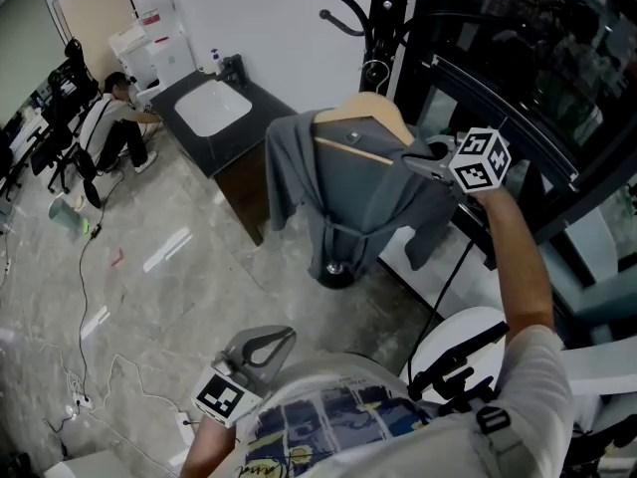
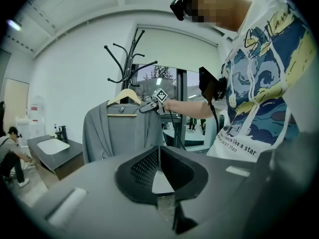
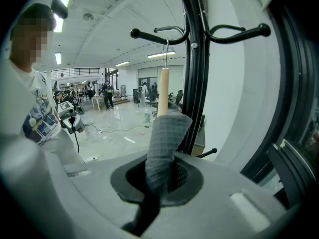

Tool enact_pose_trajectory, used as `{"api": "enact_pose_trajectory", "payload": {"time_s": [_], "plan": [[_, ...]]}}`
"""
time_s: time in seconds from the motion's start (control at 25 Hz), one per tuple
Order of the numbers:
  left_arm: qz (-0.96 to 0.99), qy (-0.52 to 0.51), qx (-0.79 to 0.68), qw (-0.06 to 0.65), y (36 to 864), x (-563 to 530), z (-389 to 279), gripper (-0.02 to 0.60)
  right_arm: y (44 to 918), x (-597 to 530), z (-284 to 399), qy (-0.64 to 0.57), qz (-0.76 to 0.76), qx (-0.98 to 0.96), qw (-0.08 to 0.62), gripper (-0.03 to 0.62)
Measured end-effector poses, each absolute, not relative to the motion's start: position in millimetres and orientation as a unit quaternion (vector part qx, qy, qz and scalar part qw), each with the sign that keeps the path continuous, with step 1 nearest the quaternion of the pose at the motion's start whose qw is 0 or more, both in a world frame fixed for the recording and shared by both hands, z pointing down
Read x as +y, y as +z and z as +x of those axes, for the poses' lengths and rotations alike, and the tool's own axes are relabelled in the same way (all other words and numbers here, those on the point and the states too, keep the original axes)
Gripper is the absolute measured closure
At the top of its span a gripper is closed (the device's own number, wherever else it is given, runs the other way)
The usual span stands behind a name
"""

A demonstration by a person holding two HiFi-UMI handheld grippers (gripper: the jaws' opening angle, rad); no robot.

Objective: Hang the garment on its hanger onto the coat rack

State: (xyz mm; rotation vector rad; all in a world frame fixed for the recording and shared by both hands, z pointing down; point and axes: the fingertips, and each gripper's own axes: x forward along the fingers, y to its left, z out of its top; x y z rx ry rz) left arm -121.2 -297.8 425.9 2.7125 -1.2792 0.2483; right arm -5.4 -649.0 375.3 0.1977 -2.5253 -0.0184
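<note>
A grey garment (image 1: 363, 192) hangs on a wooden hanger (image 1: 366, 108) right beside the black coat rack (image 1: 382, 18). My right gripper (image 1: 413, 159) is shut on the garment's right shoulder over the hanger's end. In the right gripper view, grey waffle fabric (image 3: 164, 138) fills the jaws of the right gripper (image 3: 159, 178). Beyond it the hanger's arm (image 3: 163, 91) rises, and its wire hook (image 3: 166, 46) sits just under a rack arm (image 3: 159, 35); I cannot tell whether they touch. My left gripper (image 1: 277, 339) is low by my body, shut and empty, and the left gripper (image 2: 158, 156) looks at the garment (image 2: 122, 131).
A dark counter with a white sink (image 1: 212, 108) stands at the back left, with a person (image 1: 107, 122) crouched beside it. Cables (image 1: 85, 257) trail over the floor. A black-framed glass wall (image 1: 518, 78) runs along the right. The rack's base (image 1: 336, 273) sits under the garment.
</note>
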Motion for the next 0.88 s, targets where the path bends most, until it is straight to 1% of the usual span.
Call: {"api": "enact_pose_trajectory", "payload": {"time_s": [0.44,0.52,0.68,0.8,0.88], "plan": [[0.896,0.090,-0.429,0.074,427,-287,-121,0.565,379,-652,-8,-0.022,0.077,-0.953,0.291,0.575],[0.896,0.091,-0.429,0.071,426,-282,-123,0.565,376,-652,-9,-0.025,0.084,-0.955,0.284,0.555],[0.895,0.089,-0.430,0.073,426,-267,-125,0.565,370,-651,-4,-0.029,0.108,-0.957,0.269,0.483],[0.895,0.090,-0.429,0.075,426,-257,-128,0.565,362,-651,6,-0.039,0.138,-0.955,0.260,0.457],[0.897,0.089,-0.426,0.076,426,-249,-128,0.565,355,-648,15,-0.047,0.163,-0.952,0.256,0.428]]}}
